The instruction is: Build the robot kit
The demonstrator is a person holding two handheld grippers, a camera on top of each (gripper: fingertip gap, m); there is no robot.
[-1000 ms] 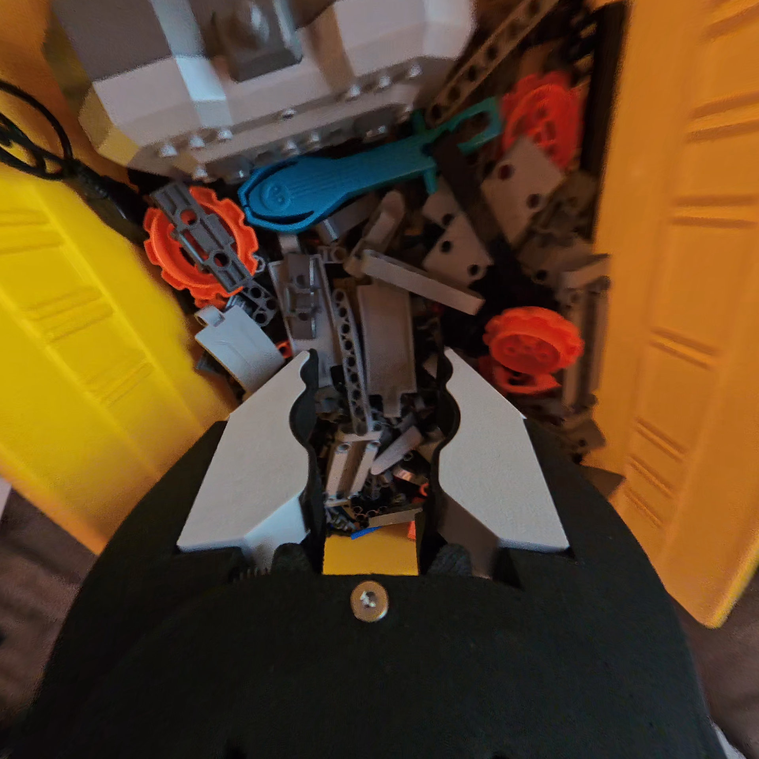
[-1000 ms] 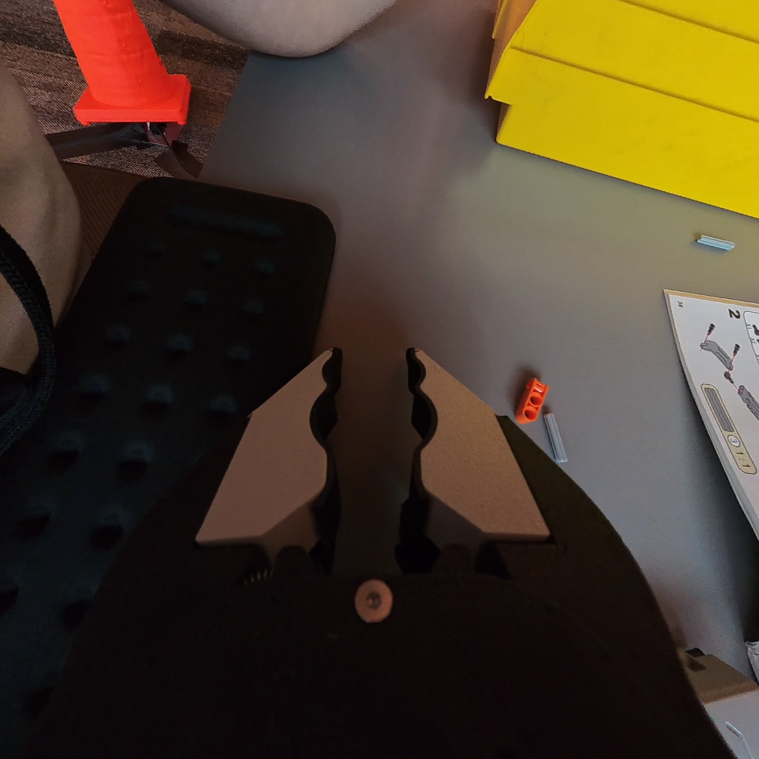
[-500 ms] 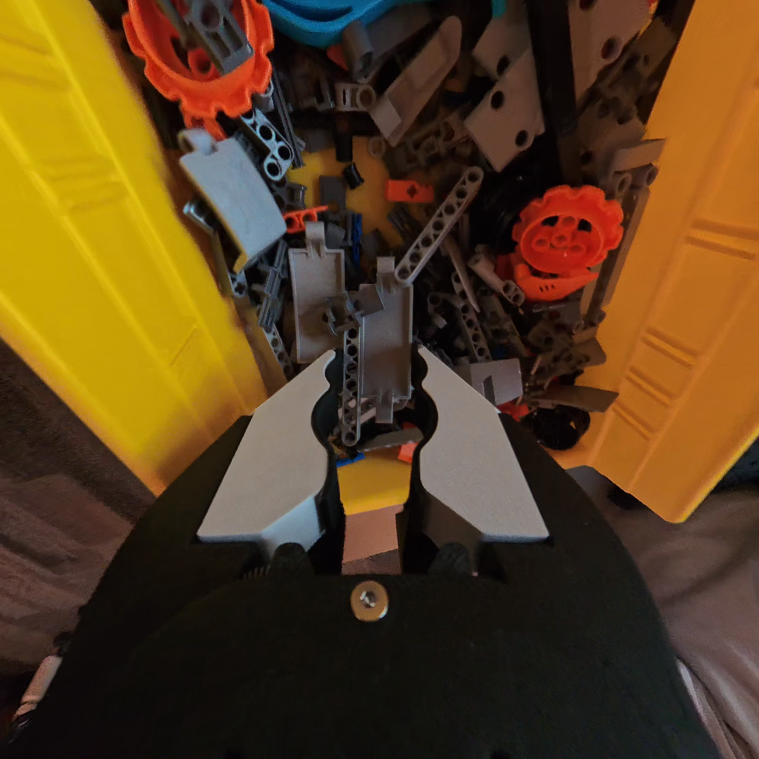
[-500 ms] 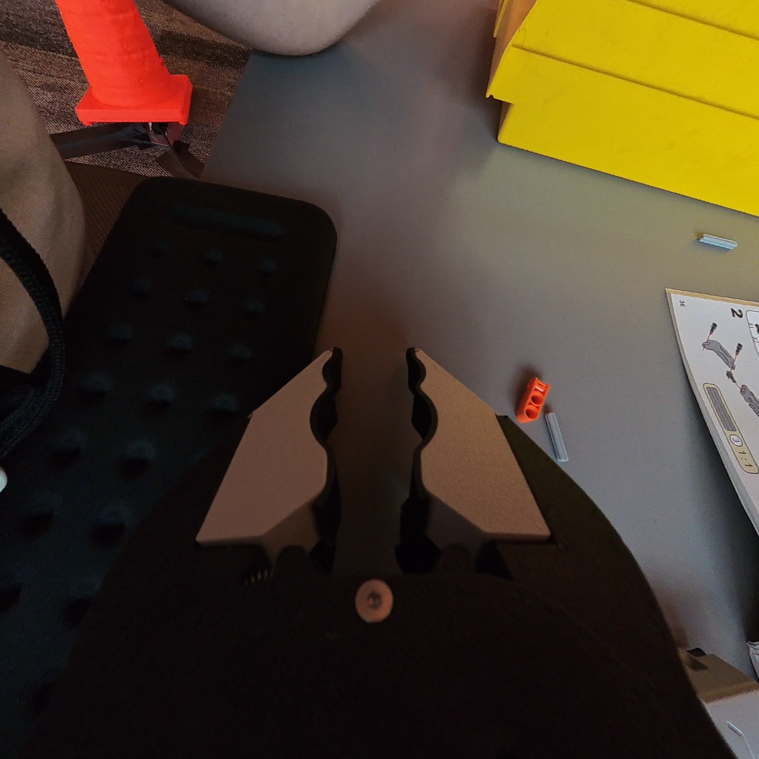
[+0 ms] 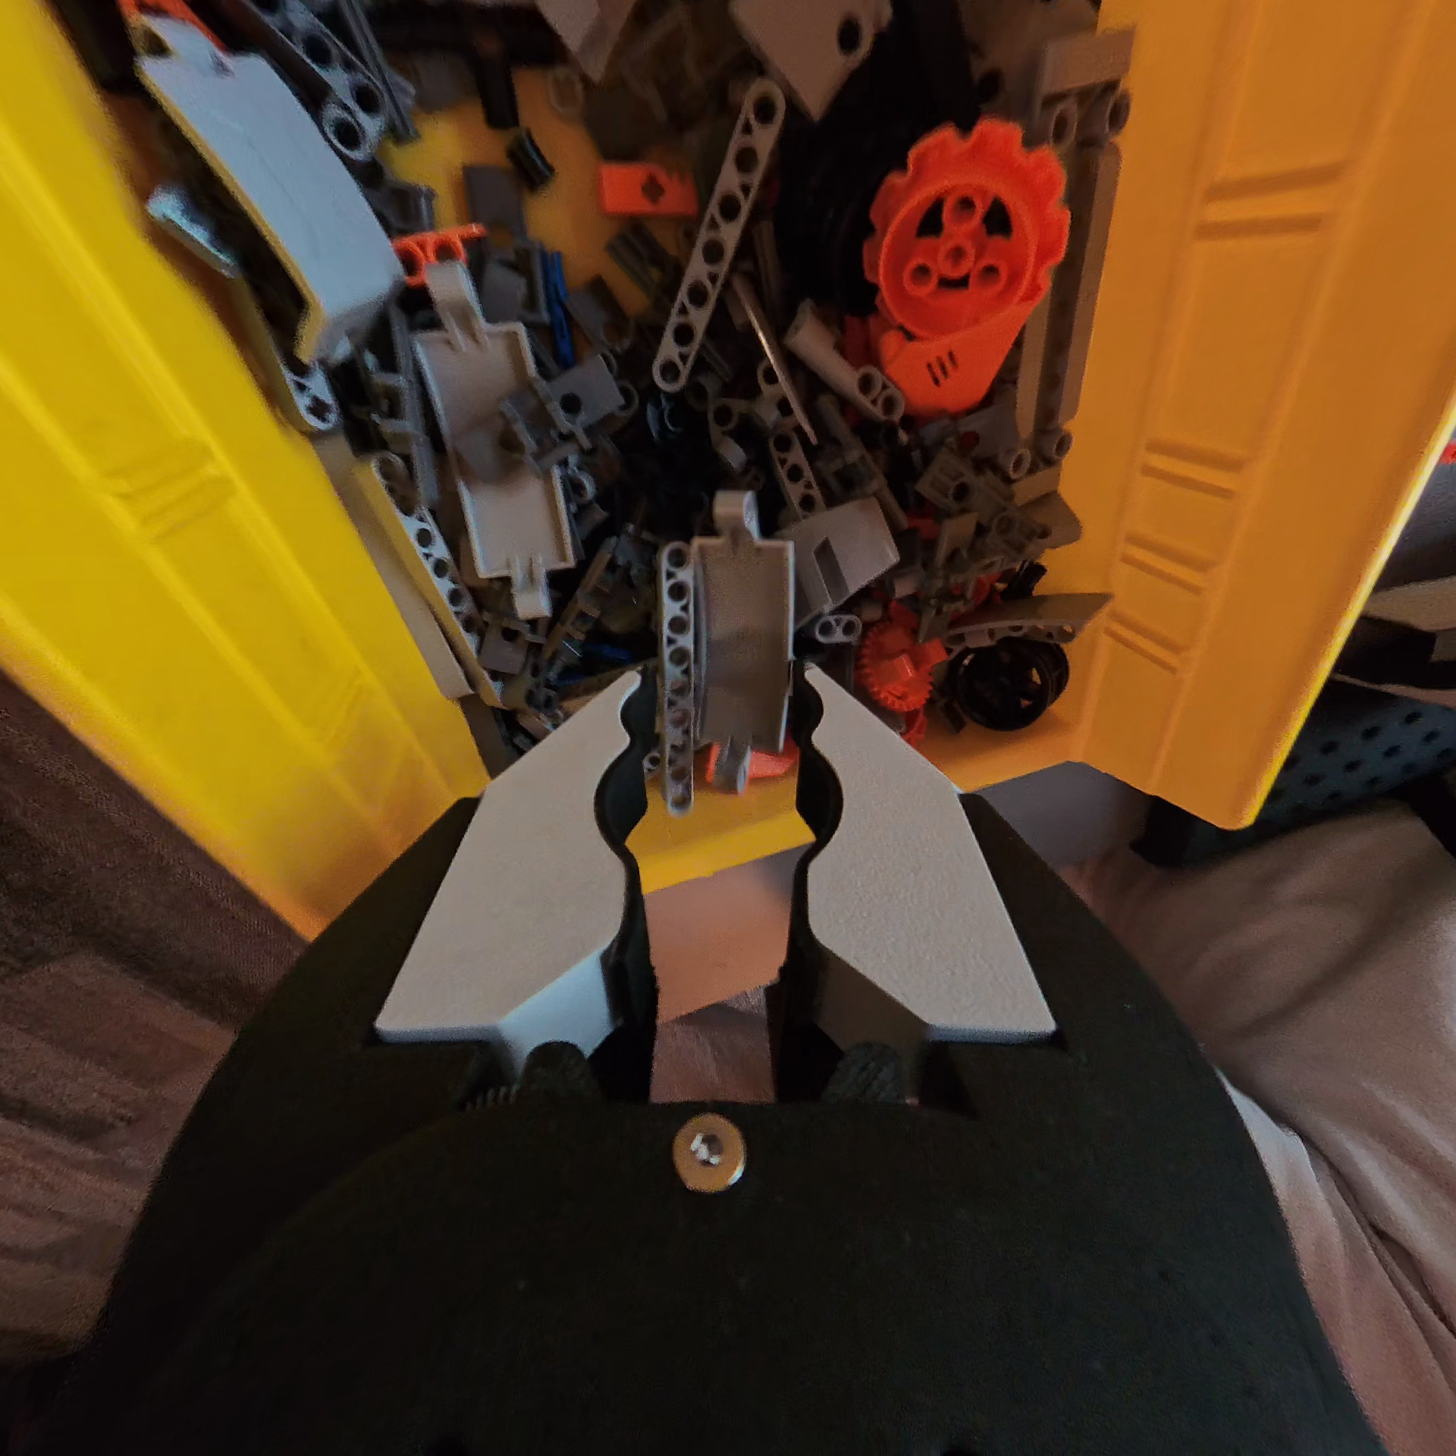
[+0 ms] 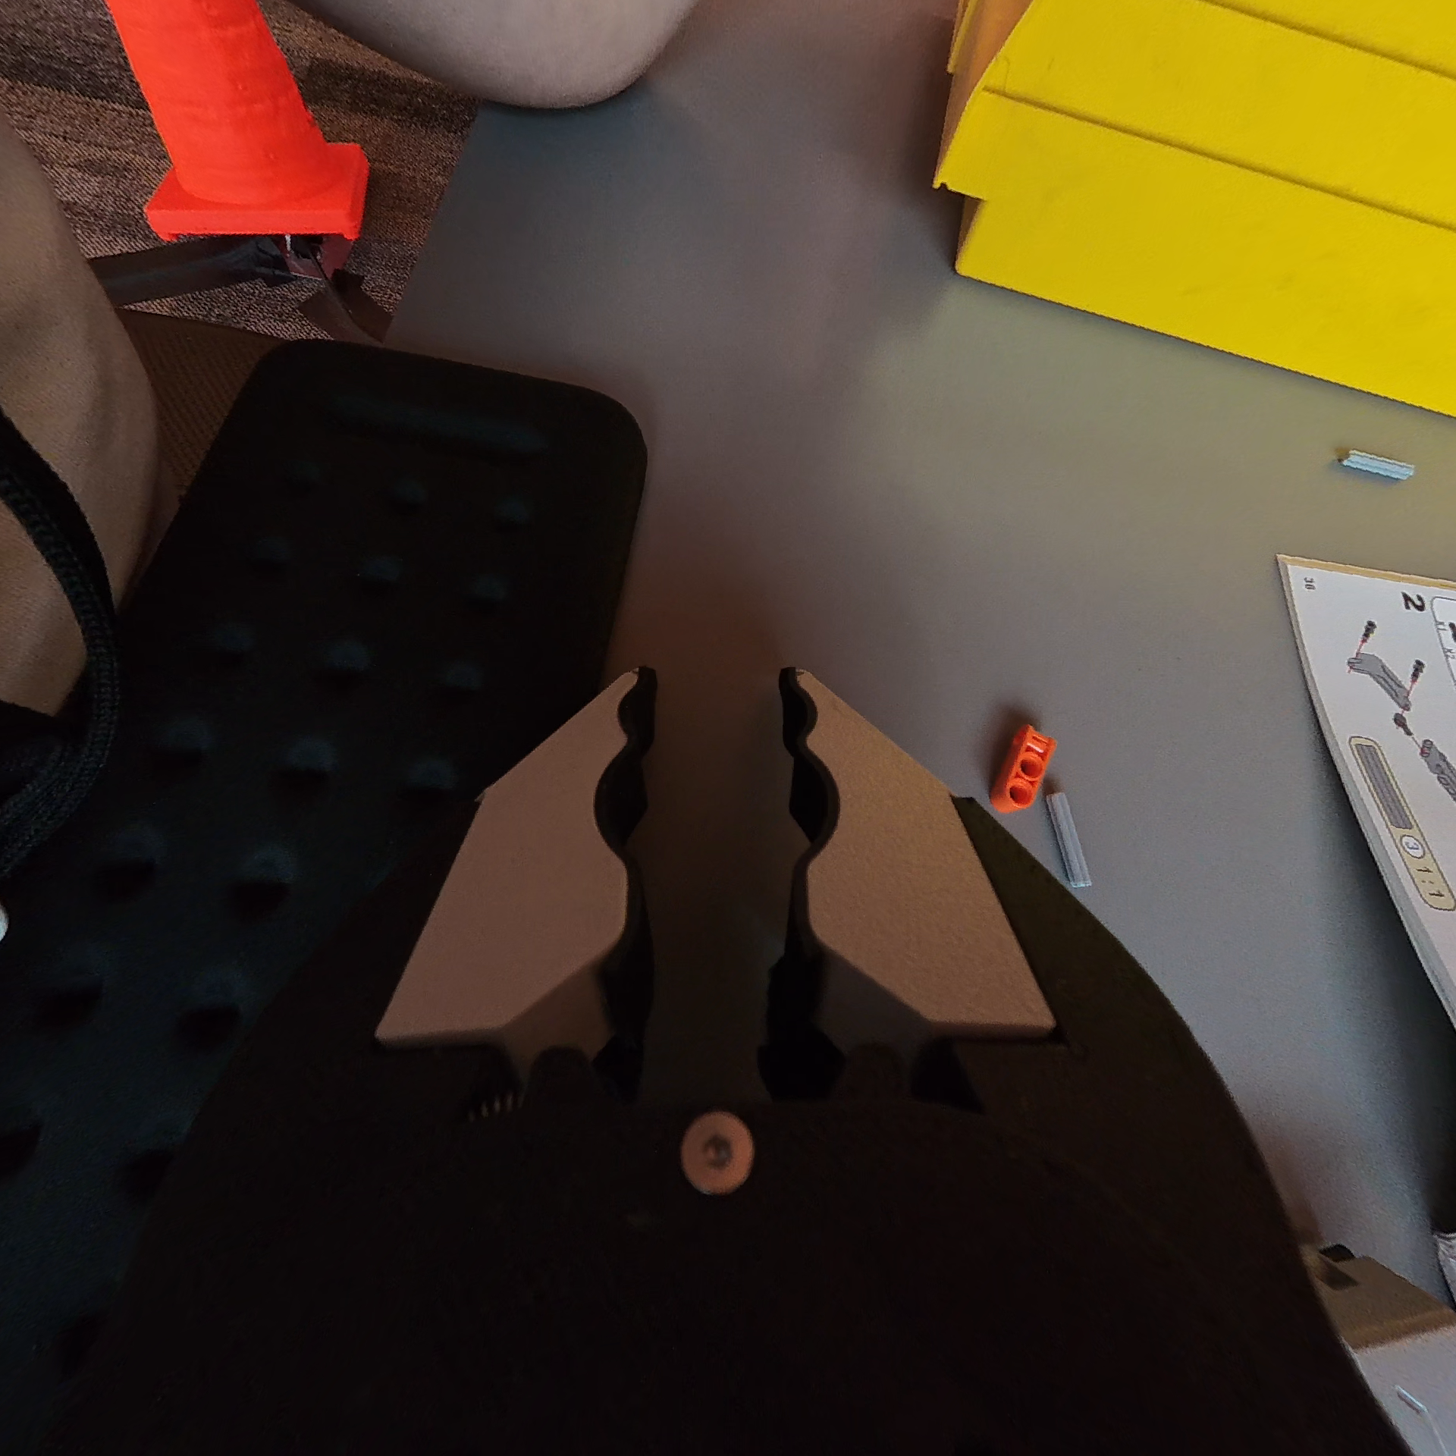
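In the left wrist view, my left gripper (image 5: 723, 674) is shut on a grey flat panel piece (image 5: 744, 630) and a thin grey beam with holes (image 5: 677, 677). It holds them side by side above the near end of a yellow bin (image 5: 1261, 394) full of loose building parts. A matching grey panel (image 5: 504, 465) and an orange toothed wheel (image 5: 965, 228) lie in the bin. In the right wrist view, my right gripper (image 6: 717, 697) is open and empty over a grey table (image 6: 788, 394). A small orange two-hole piece (image 6: 1024, 768) lies just to its right.
A short pale axle (image 6: 1070, 839) lies by the orange piece, another (image 6: 1375, 465) farther right. A black dimpled pad (image 6: 354, 630) lies left of the right gripper. A yellow bin part (image 6: 1221, 197), an instruction sheet (image 6: 1387, 748) and an orange cone (image 6: 236, 134) surround it. Tip to tip, the grippers are about 30 cm apart. To reach the orange toothed wheel (image 5: 965, 228) in a straight line is about 10 cm for my left fingers, about 25 cm for my right.
My left gripper closed on the grey panel and beam and drew back toward the bin's near end with them. The right gripper has not moved.
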